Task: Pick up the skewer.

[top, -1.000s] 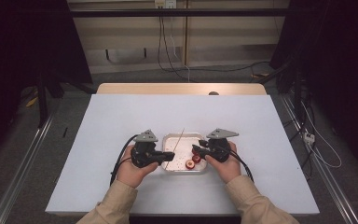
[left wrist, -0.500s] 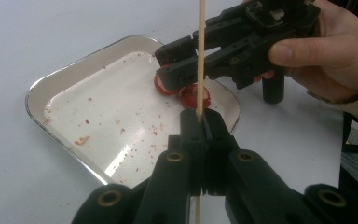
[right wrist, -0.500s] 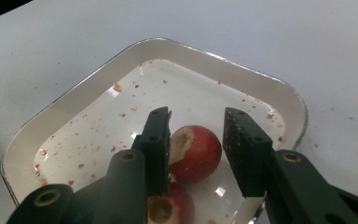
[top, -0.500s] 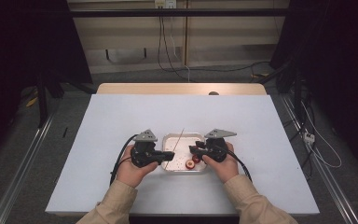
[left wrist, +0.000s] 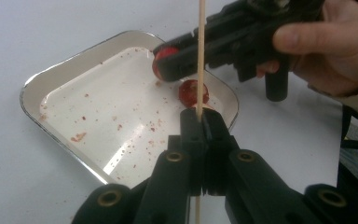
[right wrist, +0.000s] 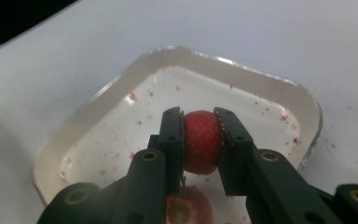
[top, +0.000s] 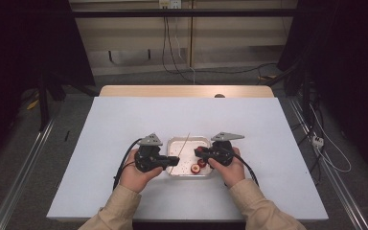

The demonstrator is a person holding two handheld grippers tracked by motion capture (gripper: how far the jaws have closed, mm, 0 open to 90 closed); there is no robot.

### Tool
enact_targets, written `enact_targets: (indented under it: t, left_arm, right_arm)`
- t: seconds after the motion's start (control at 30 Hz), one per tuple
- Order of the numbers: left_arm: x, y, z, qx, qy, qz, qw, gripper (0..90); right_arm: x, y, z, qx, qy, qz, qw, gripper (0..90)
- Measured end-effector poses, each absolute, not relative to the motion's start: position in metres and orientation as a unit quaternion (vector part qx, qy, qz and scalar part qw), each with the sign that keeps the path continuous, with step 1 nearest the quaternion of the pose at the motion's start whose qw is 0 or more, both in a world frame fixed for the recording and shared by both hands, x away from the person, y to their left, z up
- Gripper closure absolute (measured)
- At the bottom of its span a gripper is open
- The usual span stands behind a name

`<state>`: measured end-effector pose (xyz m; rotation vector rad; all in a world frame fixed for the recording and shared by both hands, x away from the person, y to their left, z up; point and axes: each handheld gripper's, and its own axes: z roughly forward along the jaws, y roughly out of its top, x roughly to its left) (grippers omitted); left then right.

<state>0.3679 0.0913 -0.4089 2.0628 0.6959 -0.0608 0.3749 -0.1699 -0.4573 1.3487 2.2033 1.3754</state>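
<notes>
Over the steel tray (top: 188,142) mid-table, the right gripper (right wrist: 200,122) is squeezing a strawberry piece (right wrist: 201,141), jaws having just closed in on it. The left gripper (left wrist: 199,122) is pinching a wooden skewer (left wrist: 200,56) tight and upright, more strawberry pieces (top: 199,166) sitting in the tray below

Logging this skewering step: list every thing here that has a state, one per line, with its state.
left tongs: shut on the skewer.
skewer: upright in that grip, bare, nothing threaded on it.
right tongs: jaws just closed in, shut on the strawberry piece.
strawberry piece: clamped, lifted above the tray.
tray: upright on the table, speckled with red bits.
loose strawberry pieces: lying in the tray.
</notes>
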Motion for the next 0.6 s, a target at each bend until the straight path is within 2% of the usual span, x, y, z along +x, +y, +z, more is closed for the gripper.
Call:
enact_targets:
  t: [0.27,0.6]
  left_arm:
    - [0.363,0.085,-0.413,0.837,0.291,-0.042,0.461,89.1]
    - [0.355,0.067,-0.422,0.852,0.283,-0.06,0.437,89.2]
  right_arm:
    - [0.366,-0.182,-0.415,0.465,0.686,0.547,0.12,74.1]
    - [0.361,-0.18,-0.384,0.45,0.67,0.573,0.142,74.1]
